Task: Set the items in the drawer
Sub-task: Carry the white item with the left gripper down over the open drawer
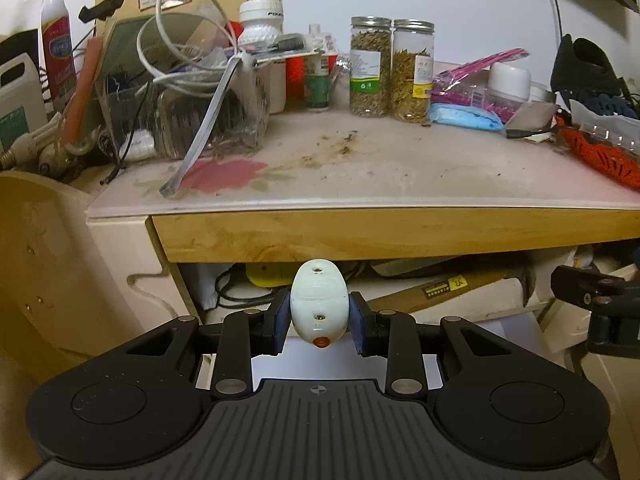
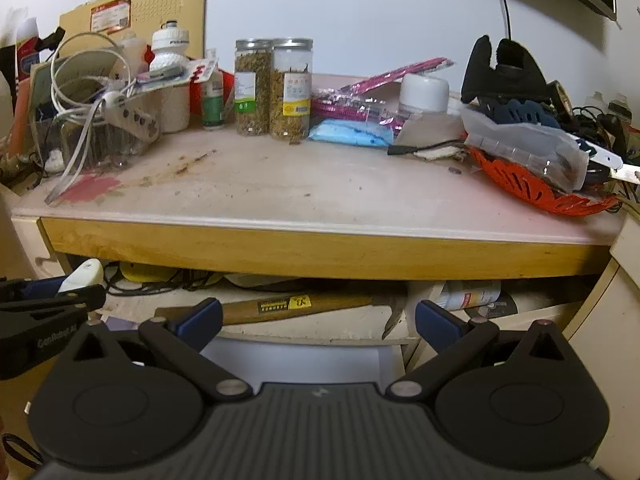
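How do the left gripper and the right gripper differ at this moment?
The left gripper is shut on a white egg-shaped plastic item; the right gripper is open and holds nothing. The left gripper's fingers sit close together against the item; the right gripper's fingers are spread wide. Both are black with blue pads and are in front of the open drawer under the table.

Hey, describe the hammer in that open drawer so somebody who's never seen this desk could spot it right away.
Start at the cluttered desk with the yellow wooden front edge; right below it is the open drawer. Lying on its side across the drawer is the wooden-handled hammer. It is the only long wooden shaft there, marked by a black and yellow label.
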